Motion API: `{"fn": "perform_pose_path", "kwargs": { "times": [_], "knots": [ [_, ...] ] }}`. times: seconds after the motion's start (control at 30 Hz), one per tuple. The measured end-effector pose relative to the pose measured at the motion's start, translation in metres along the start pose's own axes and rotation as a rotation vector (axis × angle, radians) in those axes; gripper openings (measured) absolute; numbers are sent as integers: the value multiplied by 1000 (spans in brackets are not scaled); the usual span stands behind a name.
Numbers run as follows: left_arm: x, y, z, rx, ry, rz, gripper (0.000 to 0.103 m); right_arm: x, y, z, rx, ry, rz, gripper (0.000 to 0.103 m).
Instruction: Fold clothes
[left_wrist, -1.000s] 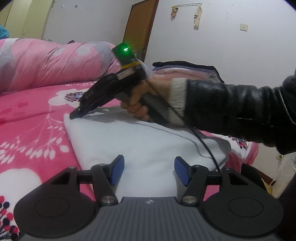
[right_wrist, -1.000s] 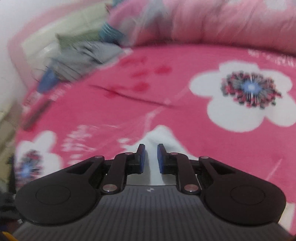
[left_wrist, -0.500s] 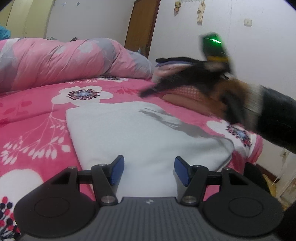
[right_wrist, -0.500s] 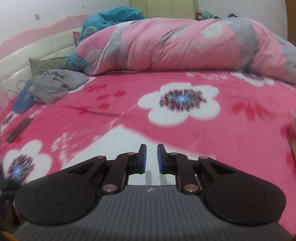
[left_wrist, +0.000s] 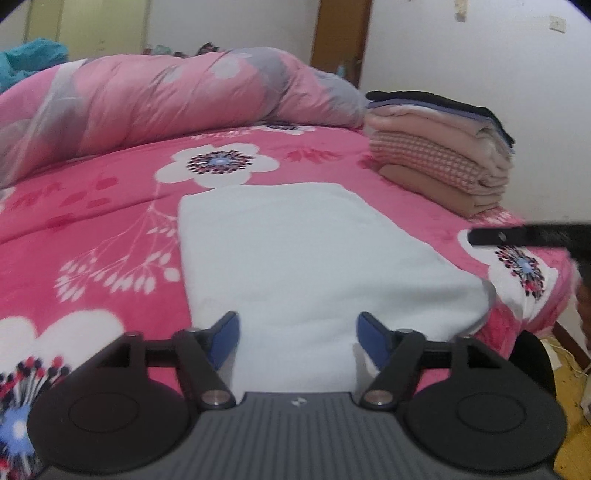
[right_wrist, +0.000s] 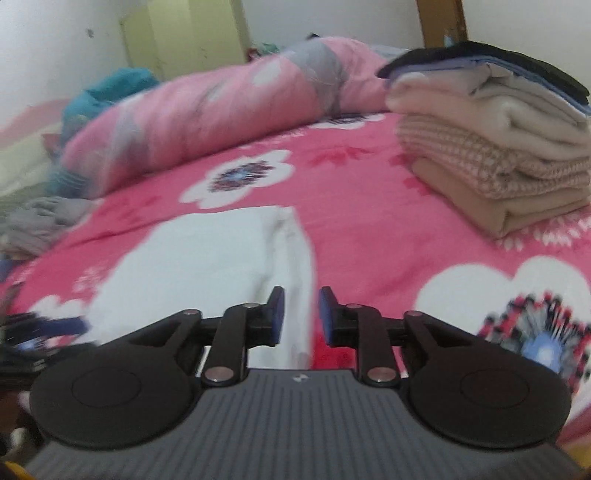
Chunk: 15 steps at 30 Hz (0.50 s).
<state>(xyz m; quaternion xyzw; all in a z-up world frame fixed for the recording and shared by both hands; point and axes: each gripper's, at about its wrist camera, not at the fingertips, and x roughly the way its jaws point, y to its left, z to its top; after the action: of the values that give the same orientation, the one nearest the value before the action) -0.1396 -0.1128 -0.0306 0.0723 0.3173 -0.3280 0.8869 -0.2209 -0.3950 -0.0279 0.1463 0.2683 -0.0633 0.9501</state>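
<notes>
A folded white garment (left_wrist: 306, 258) lies flat on the pink flowered bed (left_wrist: 92, 229). My left gripper (left_wrist: 297, 339) is open and empty over its near edge. In the right wrist view the same white garment (right_wrist: 207, 258) lies to the left, with its layered side edge toward me. My right gripper (right_wrist: 301, 317) hovers over that edge with a narrow gap between the pads and holds nothing. The right gripper's tip also shows as a dark bar at the right of the left wrist view (left_wrist: 517, 236).
A stack of folded clothes (left_wrist: 443, 147), beige, checked and dark, stands at the bed's far right corner; it also shows in the right wrist view (right_wrist: 495, 147). A rolled pink duvet (left_wrist: 166, 103) lies along the back. A grey garment (right_wrist: 40, 221) lies at the left.
My right gripper has left the far corner of the white garment and swung back to its right side. Its pads have opened a little. The left gripper has stayed open.
</notes>
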Motion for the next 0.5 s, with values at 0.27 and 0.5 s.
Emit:
{"fn": "perform_pose_path", "kwargs": {
  "times": [0.27,0.5],
  "knots": [
    [-17,-9,1,-58,41,112,89,-11,23,-21,24,0,47,58],
    [-21,-7,0,-109,82,178,90,-21,30,-25,-7,-7,33,66]
  ]
}}
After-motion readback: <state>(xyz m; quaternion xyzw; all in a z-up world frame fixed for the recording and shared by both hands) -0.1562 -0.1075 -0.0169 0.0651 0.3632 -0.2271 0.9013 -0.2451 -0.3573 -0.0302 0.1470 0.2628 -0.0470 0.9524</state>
